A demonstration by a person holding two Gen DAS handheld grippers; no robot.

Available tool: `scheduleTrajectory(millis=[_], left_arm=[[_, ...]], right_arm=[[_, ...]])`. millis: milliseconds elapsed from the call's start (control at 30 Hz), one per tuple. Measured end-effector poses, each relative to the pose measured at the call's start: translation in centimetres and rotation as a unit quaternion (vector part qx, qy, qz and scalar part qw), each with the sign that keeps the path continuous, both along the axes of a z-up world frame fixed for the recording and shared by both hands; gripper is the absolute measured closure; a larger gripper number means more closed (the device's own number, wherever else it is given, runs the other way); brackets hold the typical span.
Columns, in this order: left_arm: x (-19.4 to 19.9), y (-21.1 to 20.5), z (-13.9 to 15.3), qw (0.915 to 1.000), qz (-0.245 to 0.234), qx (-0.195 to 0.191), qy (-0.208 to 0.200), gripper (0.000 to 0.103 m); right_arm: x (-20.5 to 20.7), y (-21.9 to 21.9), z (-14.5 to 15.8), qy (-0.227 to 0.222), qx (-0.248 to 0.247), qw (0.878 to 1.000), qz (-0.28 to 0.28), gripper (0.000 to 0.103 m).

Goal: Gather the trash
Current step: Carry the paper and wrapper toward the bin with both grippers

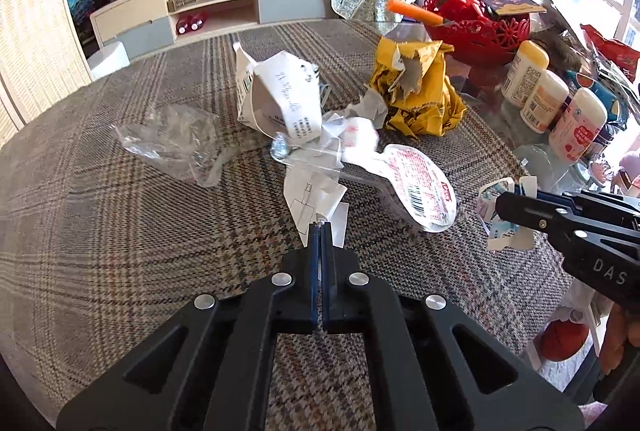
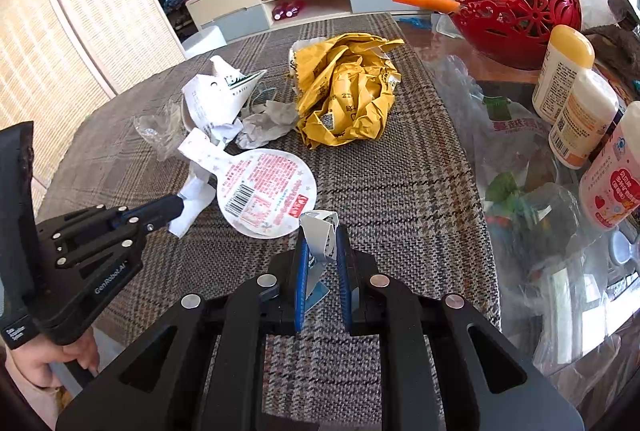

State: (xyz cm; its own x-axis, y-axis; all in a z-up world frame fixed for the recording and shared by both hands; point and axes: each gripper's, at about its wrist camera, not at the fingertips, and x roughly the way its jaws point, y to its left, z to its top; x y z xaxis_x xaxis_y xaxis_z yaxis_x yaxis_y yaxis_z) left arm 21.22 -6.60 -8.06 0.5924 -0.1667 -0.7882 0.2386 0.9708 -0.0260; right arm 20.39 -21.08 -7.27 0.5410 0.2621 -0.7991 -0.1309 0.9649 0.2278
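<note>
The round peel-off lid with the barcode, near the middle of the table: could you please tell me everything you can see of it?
The round lid is a thin white foil or film disc printed with pink text, a barcode and a small red logo. A long pull tab runs from its far left edge up toward the white carton. It lies printed side up, slightly curled, on the plaid tablecloth, between both tongs; neither touches it.

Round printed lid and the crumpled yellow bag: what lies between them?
In the right wrist view, only bare plaid tablecloth separates the round printed lid from the crumpled yellow bag.
</note>
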Motion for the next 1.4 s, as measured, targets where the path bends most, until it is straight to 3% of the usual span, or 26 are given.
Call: scheduleTrajectory(millis=[367, 533, 767, 1000, 1400], left_arm=[[-4.4, 2.3, 6.5, 0.9986, 0.022, 0.003, -0.048, 0.103], [-8.1, 2.6, 9.6, 0.9973, 0.028, 0.004, -0.068, 0.103], [-14.1, 2.8, 11.4, 0.9967, 0.03, -0.01, -0.075, 0.103], [-19.8, 2.8, 10.7, 0.9963, 0.027, -0.043, -0.069, 0.103], [-25.9, 3.0, 3.0, 0.9963, 0.032, -0.079, -0.012, 0.103]], right_arm=[[-3.3, 1.2, 4.5, -0.027, 0.01, 0.999, 0.014, 0.088], [-6.0, 1.4, 7.4, -0.047, 0.018, 0.999, 0.018, 0.088], [-11.1, 1.7, 9.9, -0.064, 0.014, 0.998, 0.022, 0.088], [-16.5, 2.3, 10.1, -0.076, -0.012, 0.997, 0.028, 0.088], [-21.2, 2.6, 4.6, -0.039, -0.019, 0.998, 0.036, 0.088]])
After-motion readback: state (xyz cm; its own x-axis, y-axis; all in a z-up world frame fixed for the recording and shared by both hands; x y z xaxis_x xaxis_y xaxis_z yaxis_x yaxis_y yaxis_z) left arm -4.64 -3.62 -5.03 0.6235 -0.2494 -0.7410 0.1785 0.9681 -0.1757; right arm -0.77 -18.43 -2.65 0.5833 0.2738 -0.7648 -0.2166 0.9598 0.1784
